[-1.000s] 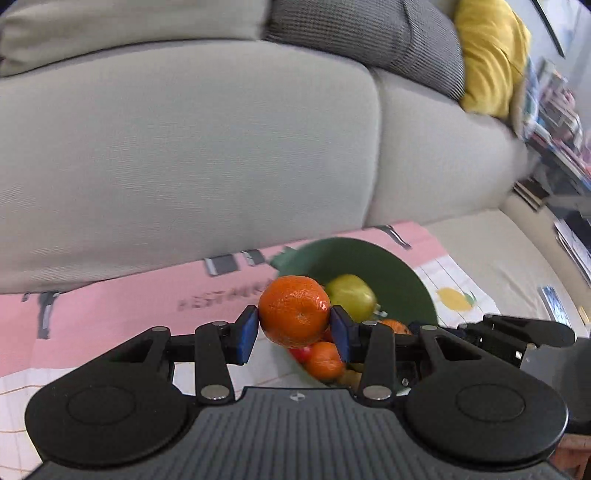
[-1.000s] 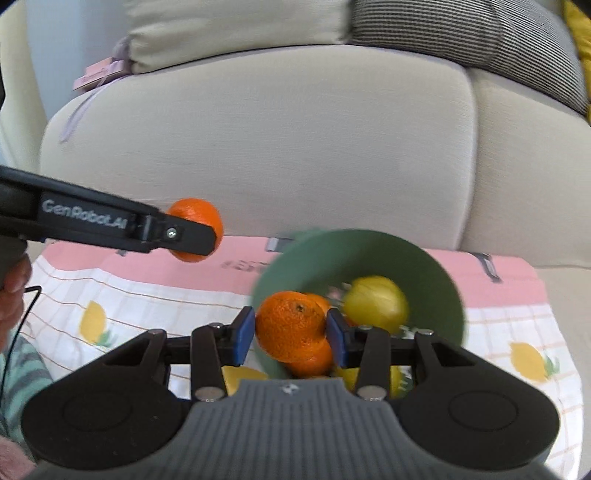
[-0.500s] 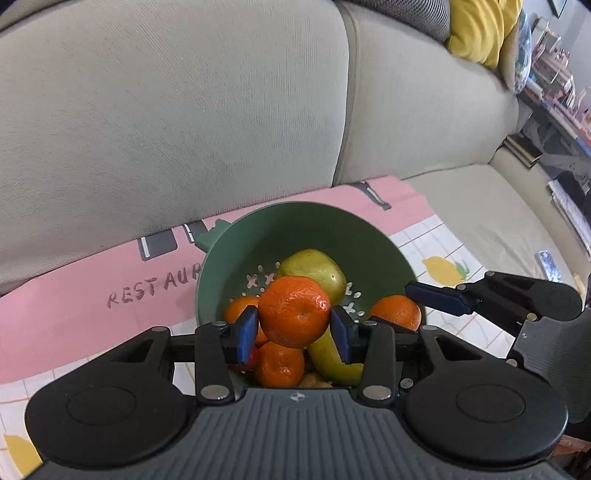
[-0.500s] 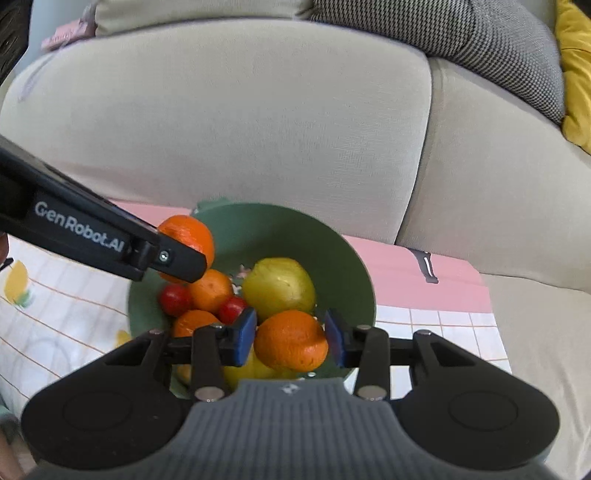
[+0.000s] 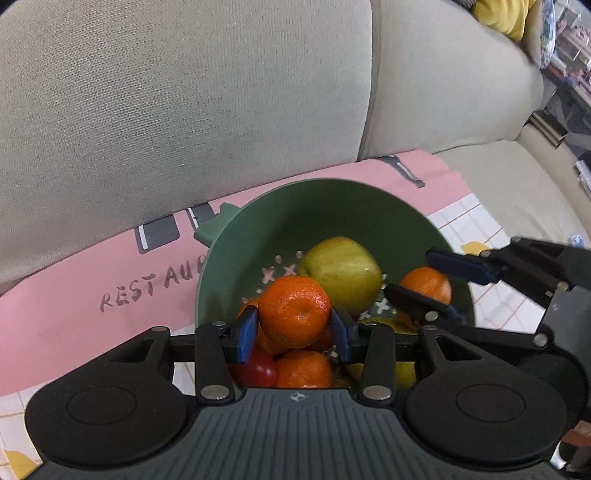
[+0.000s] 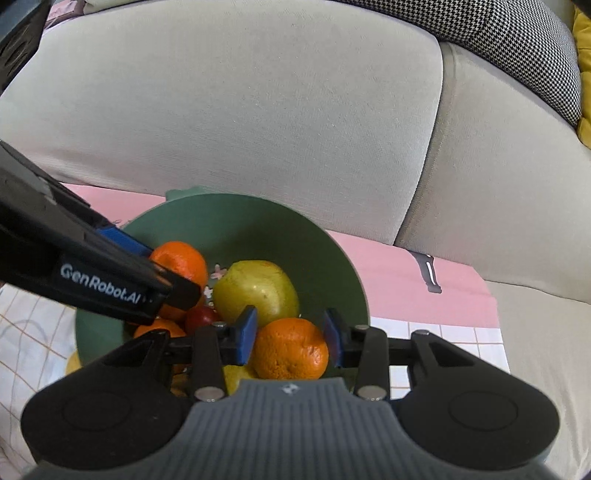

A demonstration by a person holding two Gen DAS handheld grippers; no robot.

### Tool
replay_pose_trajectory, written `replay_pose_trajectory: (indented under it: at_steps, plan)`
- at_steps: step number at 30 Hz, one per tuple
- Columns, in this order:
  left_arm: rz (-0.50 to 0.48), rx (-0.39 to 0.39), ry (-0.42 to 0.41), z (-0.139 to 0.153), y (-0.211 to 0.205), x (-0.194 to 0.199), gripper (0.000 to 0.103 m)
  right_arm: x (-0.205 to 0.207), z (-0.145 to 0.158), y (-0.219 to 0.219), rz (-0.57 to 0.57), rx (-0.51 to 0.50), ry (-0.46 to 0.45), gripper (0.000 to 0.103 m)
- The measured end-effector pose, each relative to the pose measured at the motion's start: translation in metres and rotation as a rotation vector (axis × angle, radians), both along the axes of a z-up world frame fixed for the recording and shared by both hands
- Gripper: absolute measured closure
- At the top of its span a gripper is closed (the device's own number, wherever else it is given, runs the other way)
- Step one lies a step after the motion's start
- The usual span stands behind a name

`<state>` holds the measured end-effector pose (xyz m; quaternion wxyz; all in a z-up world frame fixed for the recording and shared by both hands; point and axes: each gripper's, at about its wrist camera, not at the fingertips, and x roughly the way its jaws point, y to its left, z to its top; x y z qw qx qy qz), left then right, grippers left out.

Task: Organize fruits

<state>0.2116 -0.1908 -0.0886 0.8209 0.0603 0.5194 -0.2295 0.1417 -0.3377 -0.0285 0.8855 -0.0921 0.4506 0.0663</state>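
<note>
A green perforated bowl [image 5: 369,192] [image 6: 332,251] stands on a pink and white cloth and holds a yellow-green apple [image 5: 341,273] [image 6: 258,291], several mandarins and a small red fruit [image 5: 258,369]. My left gripper [image 5: 293,328] [image 6: 175,271] is shut on a mandarin [image 5: 293,312] [image 6: 181,264] just above the pile on the bowl's left side. My right gripper [image 6: 290,332] [image 5: 410,271] is shut on another mandarin [image 6: 290,349] [image 5: 424,284], low inside the bowl by its right wall. Both point steeply down.
The cloth [image 5: 92,295] lies on a beige sofa seat, whose backrest [image 5: 184,92] rises right behind the bowl. A houndstooth cushion [image 6: 517,48] and a yellow cushion [image 5: 506,14] rest on top. Shelves with clutter [image 5: 569,48] stand far right.
Both grippers have come down and forward over the bowl, each still holding its mandarin. The right one has sunk from the near rim into the bowl.
</note>
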Motion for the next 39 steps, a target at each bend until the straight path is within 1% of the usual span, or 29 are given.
replay_pose_trajectory:
  at_steps: [2,4,11,14,18,21,22,25,26,27,29,31,34,36,37,38,39]
  plan:
    - [0.013,0.008,0.005,-0.004,0.001,0.002,0.055,0.003,-0.002,0.002,0.008,-0.013,0.006,0.067]
    - [0.028,-0.006,0.014,-0.007,0.003,0.004,0.055,0.005,-0.004,0.005,0.019,-0.033,0.011,0.067]
    - [0.032,-0.032,0.038,-0.006,0.009,0.01,0.053,0.009,-0.006,0.012,0.023,-0.068,0.03,0.065]
    - [0.041,-0.048,0.042,-0.002,0.013,0.009,0.049,0.01,-0.006,0.015,0.022,-0.081,0.038,0.063]
    - [0.034,-0.06,-0.001,0.01,0.017,0.005,0.043,0.013,-0.006,0.019,0.017,-0.096,0.036,0.06]
    - [0.041,-0.085,-0.02,0.023,0.027,0.0,0.041,0.013,-0.003,0.023,0.009,-0.093,0.024,0.054]
    - [0.047,-0.089,-0.029,0.028,0.03,-0.002,0.041,0.013,-0.001,0.024,0.005,-0.086,0.014,0.052]
    - [0.066,-0.095,-0.065,0.043,0.036,-0.007,0.041,0.013,0.009,0.027,-0.008,-0.065,-0.008,0.051]
    - [0.073,-0.097,-0.079,0.048,0.039,-0.009,0.041,0.012,0.013,0.028,-0.012,-0.055,-0.014,0.05]
    - [0.079,-0.098,-0.096,0.055,0.043,-0.012,0.041,0.011,0.017,0.029,-0.015,-0.045,-0.022,0.048]
    - [0.088,-0.099,-0.126,0.068,0.052,-0.019,0.041,0.007,0.027,0.033,-0.017,-0.018,-0.05,0.04]
    - [0.095,-0.084,-0.158,0.08,0.058,-0.025,0.041,0.0,0.038,0.036,-0.007,0.018,-0.082,0.035]
    - [0.107,-0.049,-0.208,0.099,0.066,-0.037,0.041,-0.009,0.054,0.044,0.011,0.06,-0.102,0.034]
    - [0.117,-0.046,-0.243,0.11,0.074,-0.046,0.041,-0.015,0.065,0.048,0.02,0.082,-0.118,0.028]
    - [0.125,-0.048,-0.255,0.115,0.079,-0.05,0.04,-0.019,0.072,0.049,0.023,0.094,-0.132,0.023]
    - [0.137,-0.051,-0.268,0.119,0.083,-0.055,0.04,-0.023,0.077,0.052,0.026,0.106,-0.144,0.02]
    - [0.153,-0.055,-0.282,0.124,0.089,-0.06,0.04,-0.027,0.083,0.054,0.029,0.12,-0.154,0.019]
